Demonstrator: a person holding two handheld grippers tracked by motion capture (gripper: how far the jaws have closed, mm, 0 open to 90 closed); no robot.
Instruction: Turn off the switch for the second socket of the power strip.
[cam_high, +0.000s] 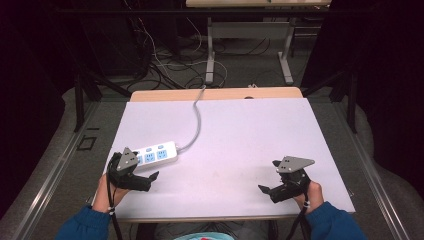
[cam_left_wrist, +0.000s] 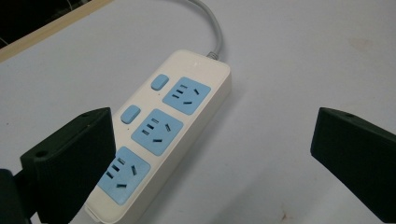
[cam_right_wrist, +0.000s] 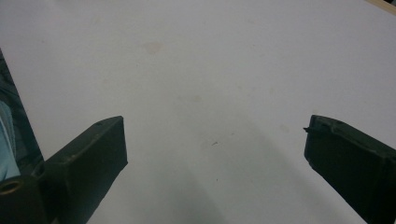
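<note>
Holding my left gripper (cam_high: 142, 176) low over the near-left part of the desk (cam_high: 240, 135), I had its jaws spread wide, with nothing between them. Power strip (cam_left_wrist: 170, 128) lay flat on the white surface just ahead of that gripper, in the left half of the desk, its long axis running away and to the right in the high view. In the left gripper view my left jaw overlapped the near end of the strip, covering part of the nearest socket; whether it touched the casing I could not tell. The right jaw stood well apart from the strip, over bare desk. Strip body cream-white, three blue socket faces in a row, two small blue buttons beside the farther two sockets. Grey cable (cam_high: 196, 117) left the far end of the strip, curved up across the desk and ran off the far edge. My right gripper (cam_high: 274, 179) was over the near-right part of the desk, well apart from the strip, jaws likewise wide open and empty; its own view showed plain white surface between them, with a few faint marks. Both my hands were at the near edge, blue sleeves showing at the bottom of the high view.
</note>
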